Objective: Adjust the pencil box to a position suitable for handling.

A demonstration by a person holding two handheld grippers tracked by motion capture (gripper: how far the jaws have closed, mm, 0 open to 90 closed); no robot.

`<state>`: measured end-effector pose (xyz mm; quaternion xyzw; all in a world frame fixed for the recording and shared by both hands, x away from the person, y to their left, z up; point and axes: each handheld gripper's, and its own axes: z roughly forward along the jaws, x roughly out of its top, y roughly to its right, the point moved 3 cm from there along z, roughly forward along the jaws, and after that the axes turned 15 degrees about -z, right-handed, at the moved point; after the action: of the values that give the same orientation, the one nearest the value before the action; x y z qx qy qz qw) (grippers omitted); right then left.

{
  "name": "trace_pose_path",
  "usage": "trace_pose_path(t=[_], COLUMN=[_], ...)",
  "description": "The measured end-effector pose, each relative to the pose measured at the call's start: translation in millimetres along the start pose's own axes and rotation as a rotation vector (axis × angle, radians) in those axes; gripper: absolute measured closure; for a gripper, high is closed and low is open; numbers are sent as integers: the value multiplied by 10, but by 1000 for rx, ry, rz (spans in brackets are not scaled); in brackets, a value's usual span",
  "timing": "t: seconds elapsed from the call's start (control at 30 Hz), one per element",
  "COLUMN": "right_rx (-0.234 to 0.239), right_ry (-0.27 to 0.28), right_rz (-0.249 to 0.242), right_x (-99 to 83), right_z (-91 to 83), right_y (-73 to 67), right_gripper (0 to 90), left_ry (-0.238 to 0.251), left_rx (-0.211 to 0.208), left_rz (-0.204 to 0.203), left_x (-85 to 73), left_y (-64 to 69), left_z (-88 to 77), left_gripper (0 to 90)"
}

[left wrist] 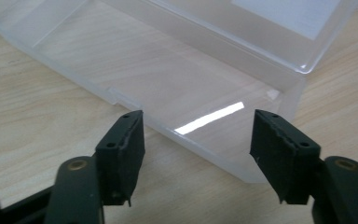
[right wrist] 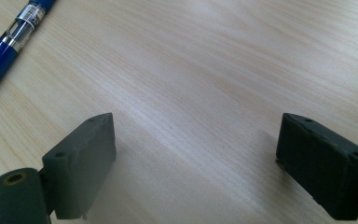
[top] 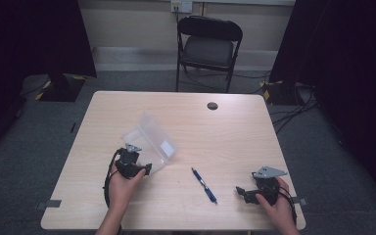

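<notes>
We see the left gripper (top: 147, 169) with its jaws spread wide and gripping nothing, set low over the table (top: 225, 132). Directly ahead of its jaws lies a clear plastic box (left wrist: 177, 88), lid raised; the box's near wall sits just beyond the jaw tips, and we cannot tell from the left gripper view whether the tips touch it. From above, the clear plastic box (top: 152, 139) stands just in front of this gripper, its lid tilted up.

The right gripper (top: 240, 192) is also released, jaws wide apart with bare wood between them. A blue pen (right wrist: 9, 44) lies ahead of it and off to the left of its jaws, well clear of them. In the high view the pen (top: 204, 185) rests flat between the two grippers, nearer the right one.
</notes>
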<state>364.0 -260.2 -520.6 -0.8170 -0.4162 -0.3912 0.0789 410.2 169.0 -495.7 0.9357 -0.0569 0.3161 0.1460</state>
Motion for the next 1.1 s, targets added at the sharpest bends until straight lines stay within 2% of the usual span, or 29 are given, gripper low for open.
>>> trace_pose_path(t=[0.1, 0.43, 0.47, 0.6, 0.73, 0.8, 0.87, 0.93, 1.0, 1.1], right_rx=[-1, 0, 0, -1, -1, -1, 0, 0, -1, 0], right_ry=[-1, 0, 0, -1, -1, -1, 0, 0, -1, 0], right_rz=[-1, 0, 0, 0, 0, 0, 0, 0, -1, 0], right_x=[0, 0, 0, 0, 0, 0, 0, 0, 0, 0], right_z=[-1, 0, 0, -1, -1, -1, 0, 0, -1, 0], right_y=[0, 0, 0, 0, 0, 0, 0, 0, 0, 0], right_gripper=[107, 107, 107, 107, 107, 107, 107, 107, 107, 107], left_ry=[1, 33, 24, 33, 54, 48, 42, 44, 44, 26], left_rx=[4, -49, -55, -52, -29, -38, -49, -61, -53, -49], left_rz=[8, 28, 37, 21, -4, -17, -14, -40, -48, -37], left_x=[-3, -98, -113, -134, -78, -56, -46, -36, -27, -21], left_y=[3, 23, 18, -27, -108, -138, -148, -157, -160, -156], left_z=[-37, -274, -288, -305, -261, -223, -166, -121, -80, -18], left_gripper=[309, 293, 292, 297, 307, 335, 405, 396, 397, 479])
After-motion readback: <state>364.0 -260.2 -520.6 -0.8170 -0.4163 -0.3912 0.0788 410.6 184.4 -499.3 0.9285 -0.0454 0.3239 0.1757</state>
